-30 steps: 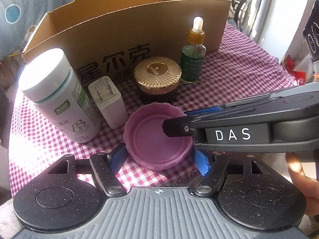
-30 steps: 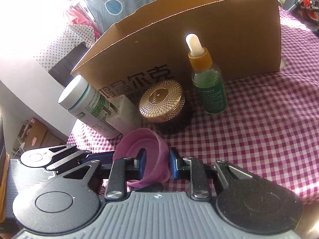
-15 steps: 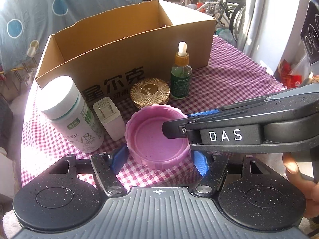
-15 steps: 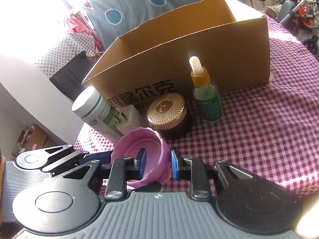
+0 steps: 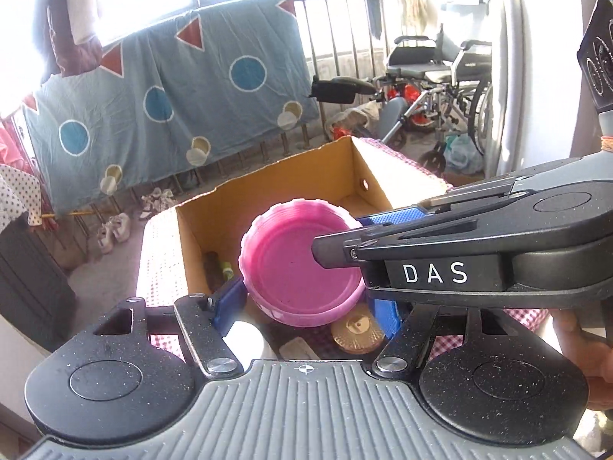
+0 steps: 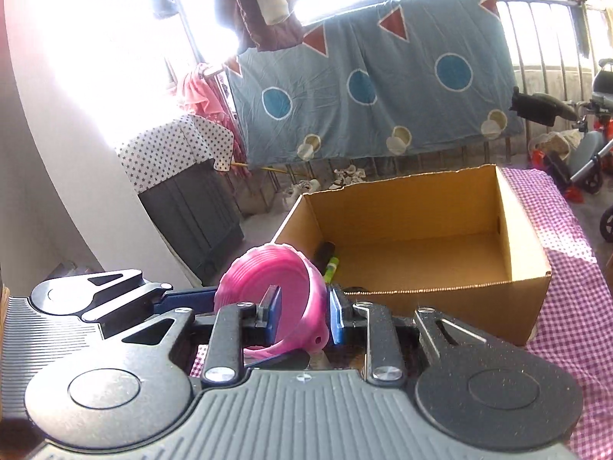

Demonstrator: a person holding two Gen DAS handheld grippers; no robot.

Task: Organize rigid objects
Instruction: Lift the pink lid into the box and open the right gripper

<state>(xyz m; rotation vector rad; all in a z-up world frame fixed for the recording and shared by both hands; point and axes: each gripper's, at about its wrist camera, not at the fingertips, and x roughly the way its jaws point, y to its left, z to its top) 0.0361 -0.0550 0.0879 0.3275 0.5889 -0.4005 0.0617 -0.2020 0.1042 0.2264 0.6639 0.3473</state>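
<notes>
A pink plastic lid (image 5: 291, 268) hangs in the air, hollow side toward the left wrist camera, in front of the open cardboard box (image 5: 191, 237). My left gripper (image 5: 308, 306) spans its width, one blue pad on each side of the rim. My right gripper (image 6: 302, 314) comes in from the right and is shut on the wall of the pink lid (image 6: 268, 276). The cardboard box (image 6: 440, 306) is mostly bare inside, with a dark item and a yellow-green one (image 6: 329, 260) in its near left corner.
Below the lid lie a gold jar top (image 5: 358, 331), a white charger (image 5: 297, 349) and a white bottle cap (image 5: 245, 339). The pink checked tablecloth (image 6: 567, 237) runs to the right of the box. A wheelchair (image 5: 440, 65) and a hung blue sheet (image 6: 364, 84) stand behind.
Both grippers have risen together with the pink lid, off the tablecloth to above the box's rim. The bottles and jar have dropped to the bottom of the views.
</notes>
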